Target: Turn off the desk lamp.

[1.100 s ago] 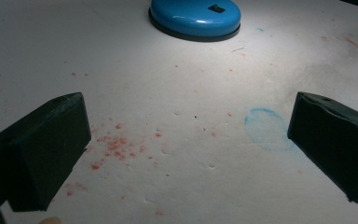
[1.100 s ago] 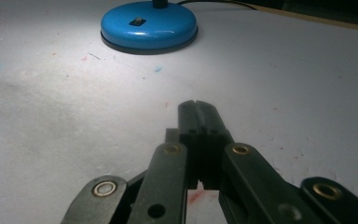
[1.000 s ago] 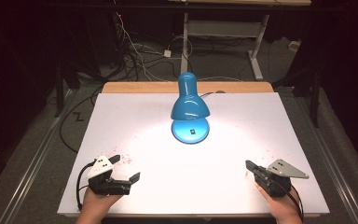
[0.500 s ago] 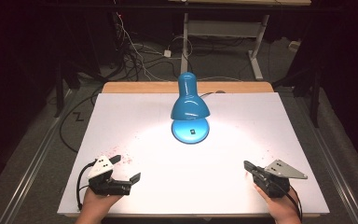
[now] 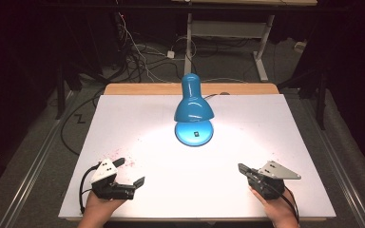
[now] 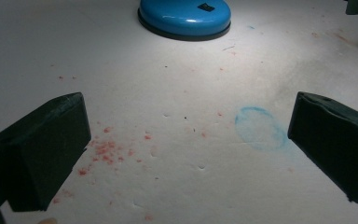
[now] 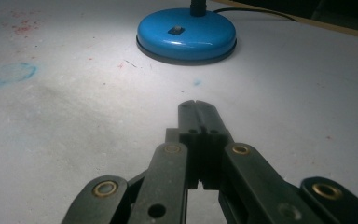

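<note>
White table [image 5: 138, 123]: lamp [image 5: 193, 111] far ahead, between both tools.

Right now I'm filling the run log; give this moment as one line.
left gripper: open, empty | right gripper: shut, empty | blue lamp: lit, mid-table, untouched

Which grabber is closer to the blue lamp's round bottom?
Right, narrowly. The right gripper sits below-right of the lamp base; the left gripper sits below-left, slightly farther off. Neither touches it.
</note>
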`<state>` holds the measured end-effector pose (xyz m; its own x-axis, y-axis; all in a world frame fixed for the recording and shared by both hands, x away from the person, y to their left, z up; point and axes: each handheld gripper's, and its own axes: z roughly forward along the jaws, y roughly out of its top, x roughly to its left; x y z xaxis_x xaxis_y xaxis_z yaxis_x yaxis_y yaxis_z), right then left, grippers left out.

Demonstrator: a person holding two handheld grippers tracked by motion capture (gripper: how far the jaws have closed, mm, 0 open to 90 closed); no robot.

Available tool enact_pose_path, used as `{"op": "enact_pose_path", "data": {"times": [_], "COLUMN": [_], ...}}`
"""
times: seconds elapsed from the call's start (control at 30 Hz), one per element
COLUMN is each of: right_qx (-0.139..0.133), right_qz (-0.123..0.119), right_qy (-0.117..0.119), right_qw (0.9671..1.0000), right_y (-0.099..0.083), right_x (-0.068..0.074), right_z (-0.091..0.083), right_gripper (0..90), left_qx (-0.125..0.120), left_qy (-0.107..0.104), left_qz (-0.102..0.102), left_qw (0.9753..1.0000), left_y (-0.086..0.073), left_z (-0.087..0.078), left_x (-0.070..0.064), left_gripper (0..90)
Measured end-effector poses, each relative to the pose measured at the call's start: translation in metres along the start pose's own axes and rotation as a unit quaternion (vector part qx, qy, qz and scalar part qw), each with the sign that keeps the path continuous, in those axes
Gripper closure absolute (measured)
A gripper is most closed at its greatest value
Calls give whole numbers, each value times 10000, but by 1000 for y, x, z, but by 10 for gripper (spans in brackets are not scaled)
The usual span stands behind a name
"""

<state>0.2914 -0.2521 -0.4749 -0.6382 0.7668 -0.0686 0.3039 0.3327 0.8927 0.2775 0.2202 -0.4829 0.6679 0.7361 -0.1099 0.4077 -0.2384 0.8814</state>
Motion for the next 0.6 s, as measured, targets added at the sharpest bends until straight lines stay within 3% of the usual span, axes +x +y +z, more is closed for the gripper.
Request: {"op": "enact_pose_path", "data": {"times": [0.2, 0.37, 0.43, 0.5, 0.6], "right_qx": [-43, -79, -101, -87, -88], "right_qz": [-79, -42, 58, 16, -21], "right_qy": [112, 162, 289, 314, 354], "right_qw": [9999, 9998, 9995, 9995, 9993], "right_y": [4, 6, 9, 11, 15], "right_x": [6, 8, 9, 11, 13], "right_z": [3, 3, 4, 6, 9], "right_gripper": [900, 900, 900, 900, 900], "left_qx": [-57, -64, -69, -118, -157], "left_qy": [-2, -30, -28, 77, 67], "left_qz": [-19, -20, -13, 3, 43], "left_qw": [10000, 10000, 10000, 9999, 9998], "left_y": [0, 0, 0, 0, 1], "left_z": [0, 1, 2, 2, 2], "left_x": [1, -1, -1, -2, -2], "left_gripper": [0, 0, 0, 0, 0]}}
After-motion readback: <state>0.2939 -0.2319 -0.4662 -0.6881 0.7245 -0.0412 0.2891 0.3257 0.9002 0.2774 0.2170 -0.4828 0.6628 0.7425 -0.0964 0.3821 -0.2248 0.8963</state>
